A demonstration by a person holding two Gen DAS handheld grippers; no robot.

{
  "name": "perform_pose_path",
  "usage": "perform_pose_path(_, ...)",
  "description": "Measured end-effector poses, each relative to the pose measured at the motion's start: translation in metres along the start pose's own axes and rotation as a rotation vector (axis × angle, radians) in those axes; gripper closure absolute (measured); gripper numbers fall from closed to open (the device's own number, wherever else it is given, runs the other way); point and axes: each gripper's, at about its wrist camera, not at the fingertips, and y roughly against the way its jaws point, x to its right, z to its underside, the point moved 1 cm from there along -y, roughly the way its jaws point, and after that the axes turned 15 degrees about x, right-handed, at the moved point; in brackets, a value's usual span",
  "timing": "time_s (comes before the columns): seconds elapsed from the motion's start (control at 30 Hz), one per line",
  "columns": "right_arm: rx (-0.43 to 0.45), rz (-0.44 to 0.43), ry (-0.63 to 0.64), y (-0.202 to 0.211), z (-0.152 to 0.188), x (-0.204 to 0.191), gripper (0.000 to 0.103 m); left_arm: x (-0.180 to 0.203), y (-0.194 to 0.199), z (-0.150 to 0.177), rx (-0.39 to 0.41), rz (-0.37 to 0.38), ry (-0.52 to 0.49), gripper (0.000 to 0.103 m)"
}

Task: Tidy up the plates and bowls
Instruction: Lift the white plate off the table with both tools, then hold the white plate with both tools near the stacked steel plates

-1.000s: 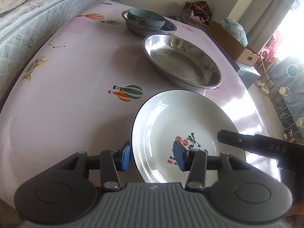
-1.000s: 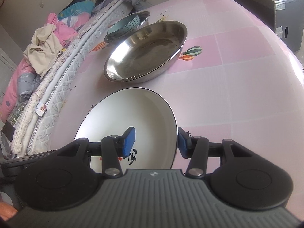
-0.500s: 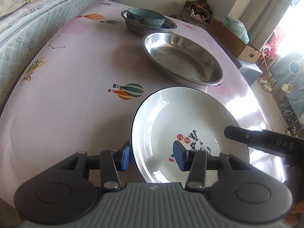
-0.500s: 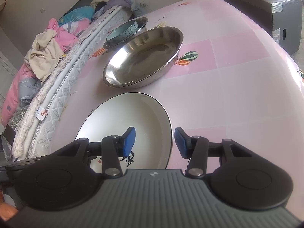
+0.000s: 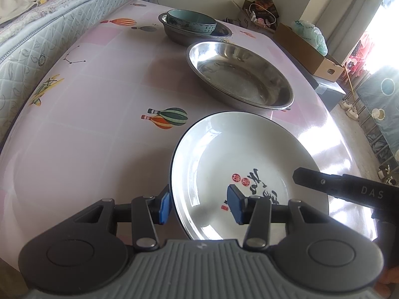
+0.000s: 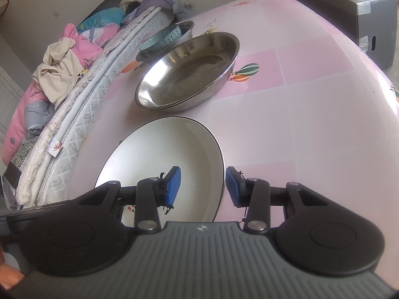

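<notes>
A white plate [image 5: 237, 154] with a dark rim and black brush lettering lies on the pink table [image 5: 87, 137], nearest to me. My left gripper [image 5: 199, 205] straddles its left rim: the left pad sits at the rim's outside and the right pad hovers over the inside, so it is open. My right gripper [image 6: 203, 186] straddles the same plate [image 6: 162, 154] at its right rim. Its jaws are closing with the rim between them, and the inner pad is still clear of the plate. One finger [image 5: 311, 177] of that gripper shows in the left wrist view.
Behind the plate stands a wide steel basin [image 5: 239, 79]. Farther back a teal bowl [image 5: 192, 21] sits inside a smaller steel basin [image 5: 179, 35]. A mattress [image 5: 37, 39] runs along the table's left side. A cardboard box [image 5: 306, 49] and a grey cabinet [image 6: 369, 25] stand beyond the far edge.
The right gripper's jaws have narrowed around the plate's right rim. The left gripper keeps the same gap at the left rim. Both views have barely shifted.
</notes>
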Motion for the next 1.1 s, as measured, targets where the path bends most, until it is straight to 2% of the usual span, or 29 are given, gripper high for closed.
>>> perform_pose_path(1.1,0.0,-0.004,0.002,-0.0006,0.0024,0.0002,0.067,0.0016,0.0008,0.001,0.001,-0.003,-0.002,0.057)
